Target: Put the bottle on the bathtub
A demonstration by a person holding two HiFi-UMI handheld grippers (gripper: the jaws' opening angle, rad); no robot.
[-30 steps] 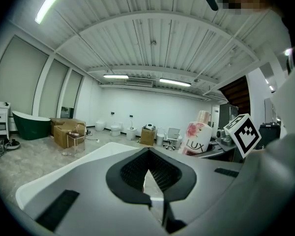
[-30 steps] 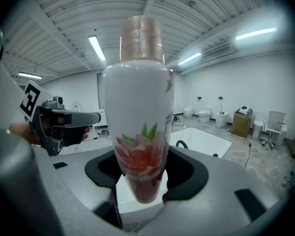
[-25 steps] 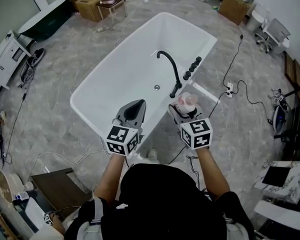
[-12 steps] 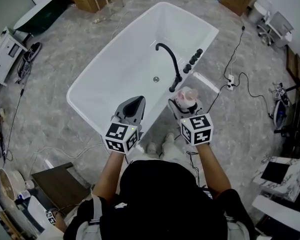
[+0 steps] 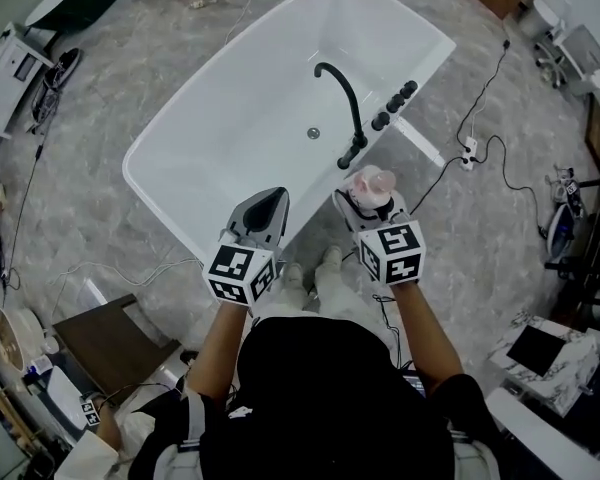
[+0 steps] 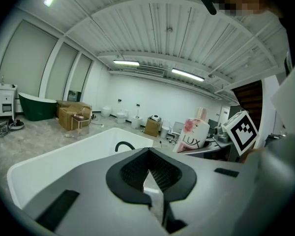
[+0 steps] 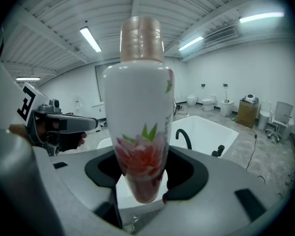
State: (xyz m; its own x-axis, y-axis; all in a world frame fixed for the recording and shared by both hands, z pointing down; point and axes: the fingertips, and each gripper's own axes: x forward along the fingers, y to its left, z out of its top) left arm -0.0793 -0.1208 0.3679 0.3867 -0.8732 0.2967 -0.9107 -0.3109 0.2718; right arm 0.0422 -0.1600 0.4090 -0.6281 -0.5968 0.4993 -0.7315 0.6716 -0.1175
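Lux bottle [image 7: 140, 107] is seen clamped by its lower body between the jaws of the right gripper [image 7: 140, 183], held off the ground and not yet set down. From the head view it is placed just outside the near long rim of the white bathtub [image 5: 245, 118], close to the foot of the black faucet [image 5: 342, 86].

The left gripper [image 6: 150, 181] is held beside it with its jaws brought together on nothing.

The bottle is judged to be a glossy plastic body-wash container: stiff enough to be squeezed without harm, unlikely to break, but smooth and rounded, so some slipping or twisting in the pads can be expected. Its fill level cannot be read, so its weight is left open; moderate weight is assumed. The hold is taken low, where the body narrows, with most of the height and the tan cap [image 7: 141, 38] left above the jaws. That leaves it top-heavy, and a tilt is to be guarded against. A hold nearer the middle would be judged steadier, though the low one keeps the base close to the landing spot.

The long axis is held roughly upright, cap upward and base downward, with the flower print turned toward the right gripper's camera. The narrow rim is judged a small landing area, so the base should be set flat.
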